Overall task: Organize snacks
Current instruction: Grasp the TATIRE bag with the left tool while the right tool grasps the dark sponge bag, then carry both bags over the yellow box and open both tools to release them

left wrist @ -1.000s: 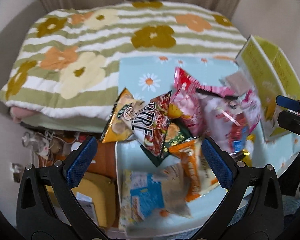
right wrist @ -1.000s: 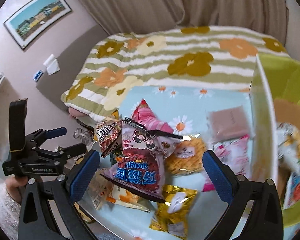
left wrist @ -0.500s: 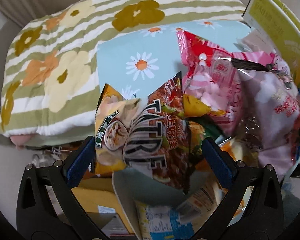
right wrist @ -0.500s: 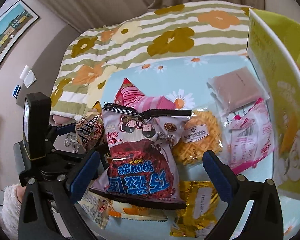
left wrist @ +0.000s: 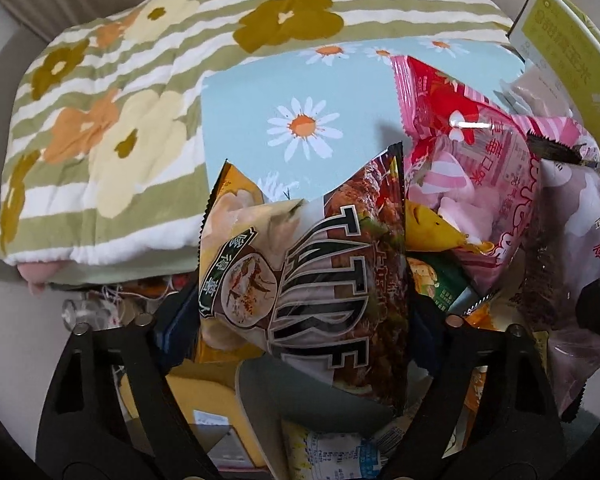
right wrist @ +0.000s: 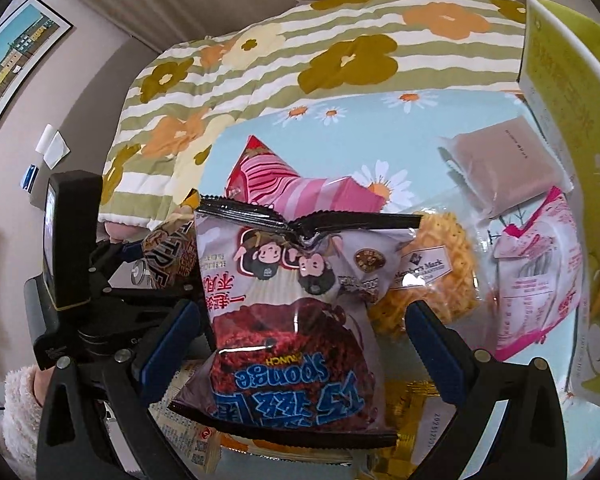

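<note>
A heap of snack bags lies on a light blue daisy cloth (left wrist: 300, 92). My left gripper (left wrist: 300, 320) stands open around a brown bag lettered in black and white (left wrist: 332, 288) and a yellow bag (left wrist: 232, 256); its fingers are partly hidden behind them. My right gripper (right wrist: 300, 336) is open, its blue pads on either side of a pale purple sponge-crunch bag (right wrist: 296, 320), with gaps showing. A pink striped bag (right wrist: 296, 192) lies behind it. The left gripper also shows in the right wrist view (right wrist: 100, 280), at the left.
A yellow-green carton (right wrist: 560, 80) stands at the right. A waffle pack (right wrist: 440, 272), a brown sachet (right wrist: 504, 168) and a pink packet (right wrist: 540, 264) lie by it. A striped flowered quilt (left wrist: 120, 120) lies behind. Yellow items (left wrist: 204, 400) sit below the table edge.
Both grippers have moved forward into the heap. The lettered bag now fills the space between my left fingers and the sponge-crunch bag sits between my right fingers.
</note>
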`<state>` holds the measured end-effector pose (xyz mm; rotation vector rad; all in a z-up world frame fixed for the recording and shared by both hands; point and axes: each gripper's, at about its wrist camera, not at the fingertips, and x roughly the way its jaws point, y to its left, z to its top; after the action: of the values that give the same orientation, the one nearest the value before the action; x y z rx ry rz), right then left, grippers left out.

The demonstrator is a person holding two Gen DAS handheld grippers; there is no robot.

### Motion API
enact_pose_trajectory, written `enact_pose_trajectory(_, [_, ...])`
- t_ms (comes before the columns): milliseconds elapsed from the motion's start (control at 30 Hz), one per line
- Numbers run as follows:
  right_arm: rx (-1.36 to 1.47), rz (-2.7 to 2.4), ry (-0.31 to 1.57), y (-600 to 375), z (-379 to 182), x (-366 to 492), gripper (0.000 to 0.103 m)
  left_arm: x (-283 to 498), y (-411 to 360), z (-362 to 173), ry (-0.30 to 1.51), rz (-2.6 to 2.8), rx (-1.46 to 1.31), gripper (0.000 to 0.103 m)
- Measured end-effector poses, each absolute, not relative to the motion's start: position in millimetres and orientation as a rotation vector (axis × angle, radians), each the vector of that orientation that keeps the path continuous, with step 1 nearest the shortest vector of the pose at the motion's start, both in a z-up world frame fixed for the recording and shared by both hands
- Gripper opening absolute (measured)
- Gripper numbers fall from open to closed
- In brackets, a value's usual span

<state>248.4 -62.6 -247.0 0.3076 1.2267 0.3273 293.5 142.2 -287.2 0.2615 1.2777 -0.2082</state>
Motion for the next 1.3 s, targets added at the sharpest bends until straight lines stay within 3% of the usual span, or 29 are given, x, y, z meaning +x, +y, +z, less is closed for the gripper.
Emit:
enact_pose_trajectory(167, [0.299, 0.324, 1.234, -59.0, -247.8, 248.6, 0.102, 291.4, 143.8, -284.0, 1.273, -0.204, 0.250, 0.076])
enact_pose_trajectory(533, [0.280, 0.299, 1.264, -59.5, -247.4, 243.3, 0.102, 281.5, 150.2, -260.3, 1.230, -0.188, 0.194, 0.076])
enact_pose_trajectory(600, [0.289, 0.305, 1.272, -60.1, -247.6, 242.3, 0.096, 279.1, 151.3, -256.5, 1.224, -0.184, 0.189, 0.075])
enact_pose_trajectory(667, [0.289, 0.316, 1.287, -58.8, -248.9, 241.8, 0.079, 275.7, 151.6, -253.7, 1.220, -0.181, 0.184, 0.075])
enact_pose_trajectory(833, [0.297, 0.321, 1.271, -59.3, -243.9, 234.4, 0.062, 268.3, 152.8, -242.1, 1.197, -0.176, 0.171, 0.076])
enact_pose_trajectory(1300, [0.269, 0.317, 1.119, -79.3, -183.5, 207.7, 0.061, 254.5, 134.9, -174.6, 1.071, -0.204, 0.161, 0.076])
